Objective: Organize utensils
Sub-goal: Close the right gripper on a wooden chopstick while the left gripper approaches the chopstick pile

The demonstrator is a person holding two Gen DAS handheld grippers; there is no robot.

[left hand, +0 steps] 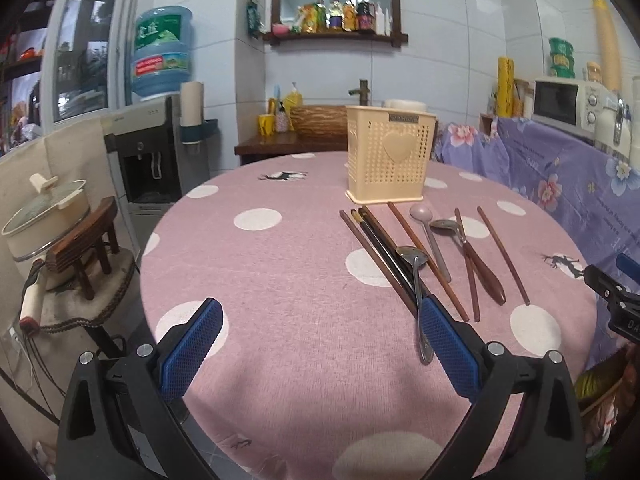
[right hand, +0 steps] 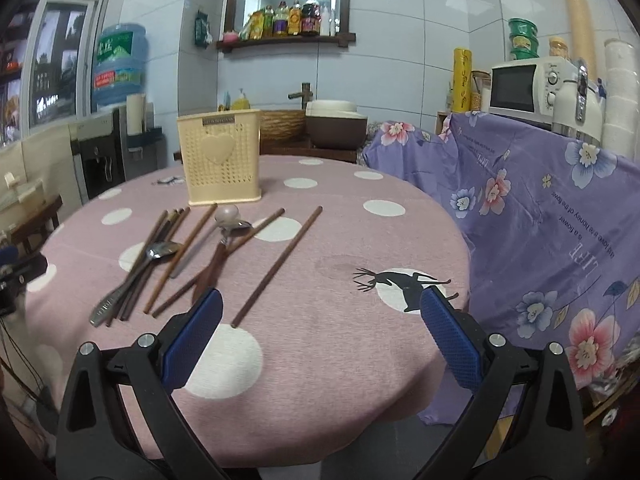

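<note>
A beige perforated utensil holder [left hand: 390, 160] [right hand: 220, 164] stands upright at the far side of the round pink table [left hand: 280, 280] [right hand: 340, 240]. In front of it lie several brown chopsticks [left hand: 502, 254] [right hand: 280, 266], a steel spoon [left hand: 416, 292] [right hand: 136, 276], a pale plastic spoon [left hand: 430, 236] [right hand: 226, 216] and a wood-handled spoon [left hand: 476, 256] [right hand: 218, 258]. My left gripper [left hand: 320, 320] is open and empty, near the table's front; its right finger is beside the steel spoon's handle. My right gripper [right hand: 320, 312] is open and empty, right of the utensils.
A chair draped in purple floral cloth [left hand: 560, 176] [right hand: 540, 208] stands at the table's right. A small stool with a pot [left hand: 48, 216] sits left of the table. A water dispenser [left hand: 156, 120] and a microwave [right hand: 524, 84] stand along the walls.
</note>
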